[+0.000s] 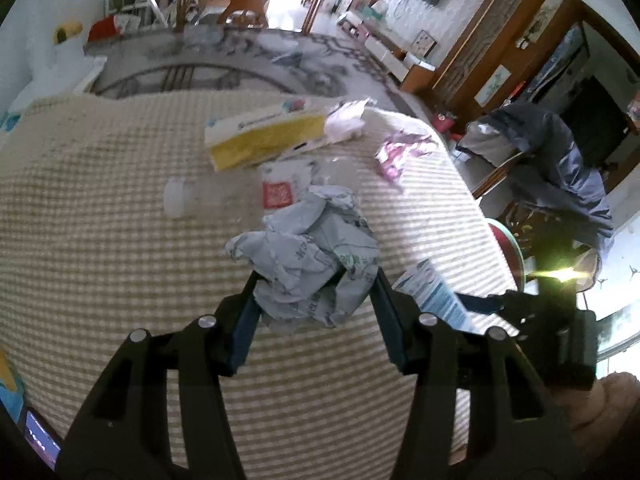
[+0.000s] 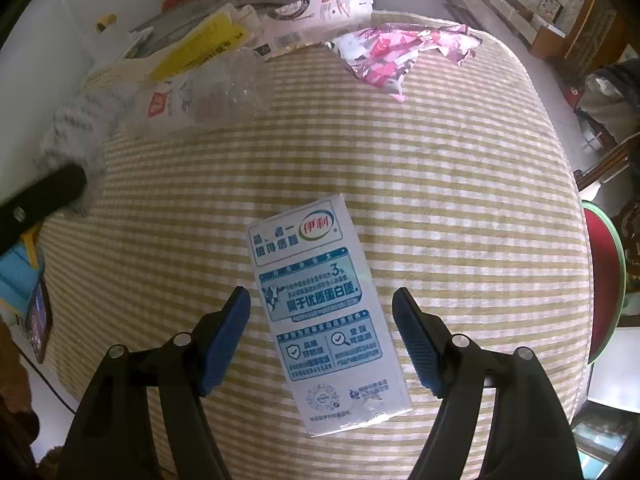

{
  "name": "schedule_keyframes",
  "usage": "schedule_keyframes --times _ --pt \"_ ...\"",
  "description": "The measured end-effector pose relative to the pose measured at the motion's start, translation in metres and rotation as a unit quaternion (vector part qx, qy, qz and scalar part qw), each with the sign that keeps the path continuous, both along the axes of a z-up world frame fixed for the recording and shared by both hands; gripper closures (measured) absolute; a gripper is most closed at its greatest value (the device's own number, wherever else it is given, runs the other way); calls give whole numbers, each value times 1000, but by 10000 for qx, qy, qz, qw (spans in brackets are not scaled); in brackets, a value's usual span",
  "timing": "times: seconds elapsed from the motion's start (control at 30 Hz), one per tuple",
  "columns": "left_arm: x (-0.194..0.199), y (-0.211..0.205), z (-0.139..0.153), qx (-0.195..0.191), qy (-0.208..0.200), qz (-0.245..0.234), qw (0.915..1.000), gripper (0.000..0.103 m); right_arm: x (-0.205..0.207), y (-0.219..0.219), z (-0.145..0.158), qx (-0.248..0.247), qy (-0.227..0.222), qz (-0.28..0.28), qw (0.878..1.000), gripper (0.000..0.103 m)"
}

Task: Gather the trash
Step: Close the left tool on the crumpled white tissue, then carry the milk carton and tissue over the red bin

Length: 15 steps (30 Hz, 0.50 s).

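My left gripper has its jaws pressed on both sides of a crumpled grey newspaper ball, just above the striped tablecloth. My right gripper is open, its blue pads on either side of a white and blue milk carton that lies flat on the cloth, not touching it. The carton also shows in the left wrist view. A clear plastic bottle, a yellow and white box, a white crumpled tissue and a pink wrapper lie further back.
A red stool stands off the table's right edge. A chair with a dark jacket is at the right. A phone and a blue item lie at the left edge.
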<state>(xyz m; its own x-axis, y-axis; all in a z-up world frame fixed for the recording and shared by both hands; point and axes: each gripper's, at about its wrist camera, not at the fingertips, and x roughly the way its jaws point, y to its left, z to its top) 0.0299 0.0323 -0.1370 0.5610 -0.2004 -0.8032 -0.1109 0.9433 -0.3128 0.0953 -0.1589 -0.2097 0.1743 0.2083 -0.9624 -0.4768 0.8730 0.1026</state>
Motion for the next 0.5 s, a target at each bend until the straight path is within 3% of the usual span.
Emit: schedule_keyframes --times 0.03,0.07,0.5 --pt "0 -1 2 17 -30 -21 10000 52 0 0 -1 3 5 2 10000 43" --pt "1 -4 4 42 -53 -36 10000 52 0 -1 -1 6 11 -4 10000 44" --pt "5 -12 4 153 -39 -18 9999 52 1 -34 34 657 -601 -509 9947 45"
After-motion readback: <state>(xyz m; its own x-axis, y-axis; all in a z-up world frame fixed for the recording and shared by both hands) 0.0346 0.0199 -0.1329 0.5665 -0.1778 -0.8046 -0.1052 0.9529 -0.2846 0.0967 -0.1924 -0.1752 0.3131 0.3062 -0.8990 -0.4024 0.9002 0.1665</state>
